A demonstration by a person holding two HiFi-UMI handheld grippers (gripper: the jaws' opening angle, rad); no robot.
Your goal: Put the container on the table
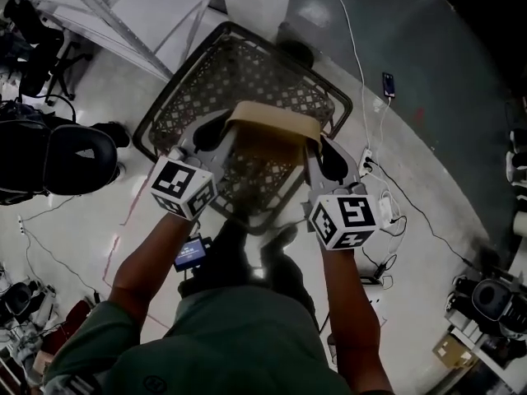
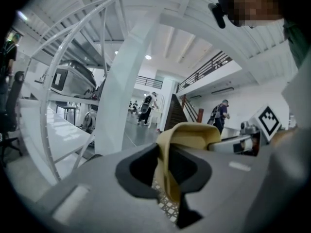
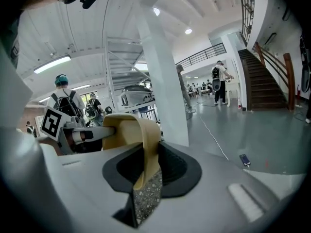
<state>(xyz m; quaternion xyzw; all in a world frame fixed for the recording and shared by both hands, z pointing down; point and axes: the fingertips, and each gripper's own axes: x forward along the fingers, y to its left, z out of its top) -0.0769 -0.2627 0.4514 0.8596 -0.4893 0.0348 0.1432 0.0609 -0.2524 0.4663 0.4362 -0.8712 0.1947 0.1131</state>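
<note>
Transit, I judge. A dark mesh basket (image 1: 247,68) lies below; the tan-rimmed container (image 1: 276,126) hangs over it. My left tongs (image 2: 167,171) are clamped on its rim at nine o'clock, my right tongs (image 3: 146,171) at three. Next I must reach the table, possibly the white surface (image 1: 165,11) at eleven, and keep the container level.

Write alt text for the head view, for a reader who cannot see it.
Seen from above, a person holds a tan-rimmed lattice container with two grippers: the left gripper shut on one side of its rim, the right gripper on the other. A dark mesh basket is below.
</note>
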